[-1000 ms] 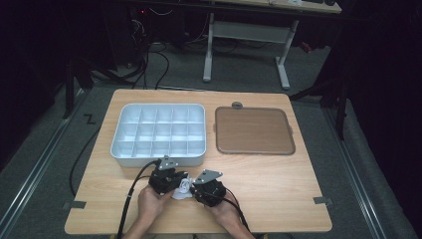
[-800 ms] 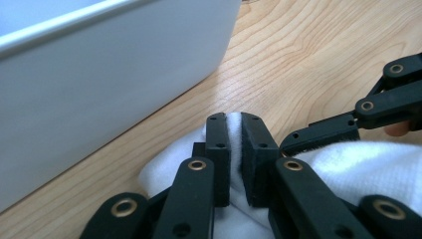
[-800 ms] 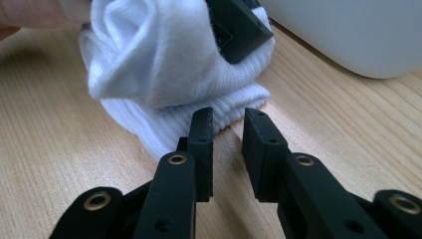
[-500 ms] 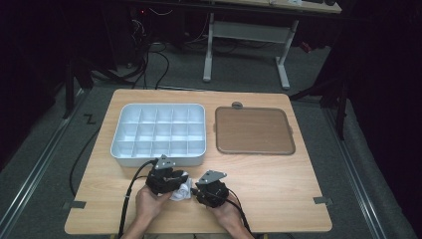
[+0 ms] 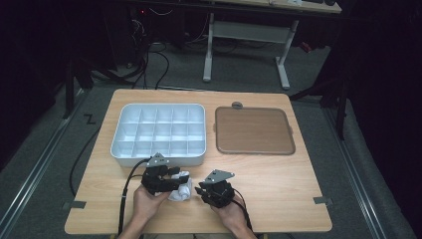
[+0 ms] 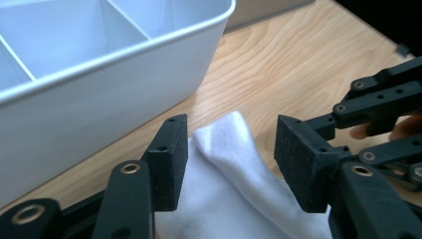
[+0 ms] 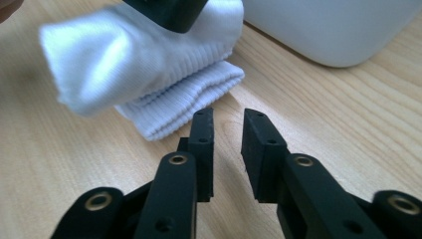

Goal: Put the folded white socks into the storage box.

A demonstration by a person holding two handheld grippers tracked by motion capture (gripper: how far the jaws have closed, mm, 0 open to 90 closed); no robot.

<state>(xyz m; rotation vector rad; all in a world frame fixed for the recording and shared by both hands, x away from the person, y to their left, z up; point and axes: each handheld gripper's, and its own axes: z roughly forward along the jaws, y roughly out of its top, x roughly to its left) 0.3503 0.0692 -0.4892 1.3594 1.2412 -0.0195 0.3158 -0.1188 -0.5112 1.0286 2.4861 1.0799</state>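
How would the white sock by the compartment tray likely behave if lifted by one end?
The white sock is soft ribbed knit lying in bunched folds, so it would probably droop and unfold. It looks light. The knit should give some grip, so it is unlikely to slip or roll.

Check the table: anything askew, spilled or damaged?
Nothing stands out. The white divided tray and brown tray sit square on the table. The white sock lies bunched between the grippers, no spill, no visible damage.
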